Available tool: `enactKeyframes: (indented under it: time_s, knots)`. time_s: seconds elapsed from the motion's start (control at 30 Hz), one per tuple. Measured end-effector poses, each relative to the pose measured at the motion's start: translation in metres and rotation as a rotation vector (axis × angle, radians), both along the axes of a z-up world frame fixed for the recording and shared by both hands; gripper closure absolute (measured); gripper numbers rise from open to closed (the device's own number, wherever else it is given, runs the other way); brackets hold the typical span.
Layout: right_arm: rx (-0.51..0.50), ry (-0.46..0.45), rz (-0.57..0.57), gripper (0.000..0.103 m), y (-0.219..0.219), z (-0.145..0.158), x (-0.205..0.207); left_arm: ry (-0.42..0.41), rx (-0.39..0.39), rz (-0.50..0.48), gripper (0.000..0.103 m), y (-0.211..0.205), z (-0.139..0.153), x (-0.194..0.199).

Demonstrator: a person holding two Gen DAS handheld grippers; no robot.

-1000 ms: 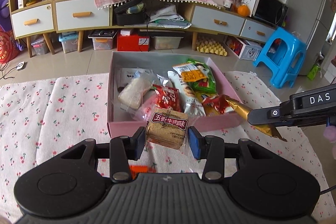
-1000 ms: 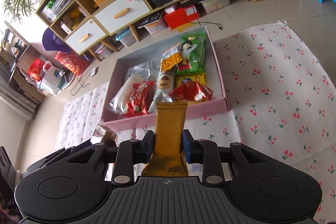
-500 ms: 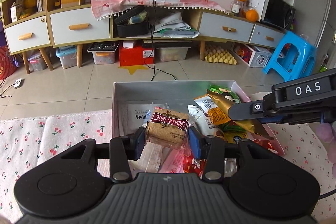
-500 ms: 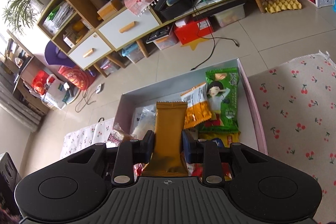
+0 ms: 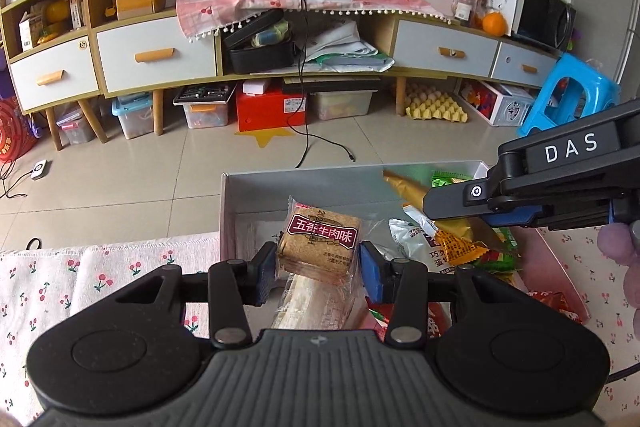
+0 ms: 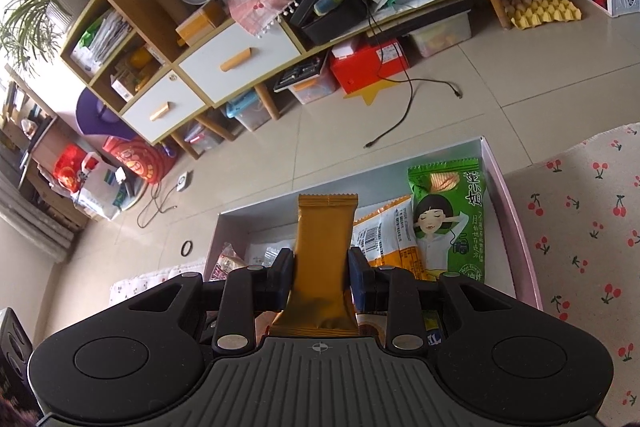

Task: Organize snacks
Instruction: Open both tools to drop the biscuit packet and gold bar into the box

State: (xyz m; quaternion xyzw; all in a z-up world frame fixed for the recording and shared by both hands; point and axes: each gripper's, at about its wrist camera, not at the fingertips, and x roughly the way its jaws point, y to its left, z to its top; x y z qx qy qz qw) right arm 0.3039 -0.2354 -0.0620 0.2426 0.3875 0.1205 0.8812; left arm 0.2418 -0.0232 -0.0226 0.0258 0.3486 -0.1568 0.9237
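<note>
My left gripper point(image 5: 318, 269) is shut on a square brown biscuit pack point(image 5: 320, 243) with a maroon label, held over the left half of the pink box point(image 5: 280, 183). The right gripper point(image 6: 320, 273) holds a long gold snack packet point(image 6: 324, 239) upright between its pads, and its jaws are opening. It hovers over the middle of the box point(image 6: 508, 195). A green packet point(image 6: 448, 219) and an orange-and-white packet point(image 6: 388, 235) lie in the box beyond it. In the left wrist view the right gripper point(image 5: 440, 203) reaches in from the right with the gold packet point(image 5: 404, 187).
The box sits on a cherry-print cloth point(image 6: 580, 207) at its far edge, with tiled floor beyond. A black cable point(image 5: 316, 147) trails on the floor toward a low cabinet point(image 5: 156, 55). A blue stool point(image 5: 568, 95) stands at the far right. Several more packets fill the near part of the box.
Both grippers have carried their packets forward, from the near side of the box to above its inside. The far wall of the box is now close ahead.
</note>
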Motion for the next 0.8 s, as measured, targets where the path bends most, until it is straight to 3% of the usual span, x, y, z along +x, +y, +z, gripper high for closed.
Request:
enactKeyframes:
  time_s: [0.07, 0.13, 0.2, 0.33, 0.57, 0.8]
  knots:
    - [0.014, 0.004, 0.0, 0.071, -0.001, -0.001, 0.0, -0.014, 0.002, 0.006, 0.058, 0.0, 0.0, -0.001]
    - [0.028, 0.012, -0.001, 0.063, -0.002, -0.002, -0.001, -0.038, 0.003, 0.023, 0.044, -0.001, 0.002, -0.003]
    - [0.026, 0.009, -0.001, 0.054, -0.003, 0.0, -0.003, -0.049, 0.004, 0.028, 0.038, -0.002, 0.004, -0.004]
    - [0.003, 0.0, 0.007, 0.05, -0.002, 0.005, -0.009, -0.057, 0.008, 0.03, 0.029, -0.002, 0.008, -0.007]
    - [-0.014, -0.028, 0.018, 0.034, -0.003, 0.02, -0.031, -0.072, 0.037, 0.019, 0.019, -0.003, 0.017, -0.023]
    - [-0.028, -0.052, 0.03, 0.026, -0.009, 0.034, -0.065, -0.077, 0.063, 0.016, 0.013, 0.004, 0.027, -0.049]
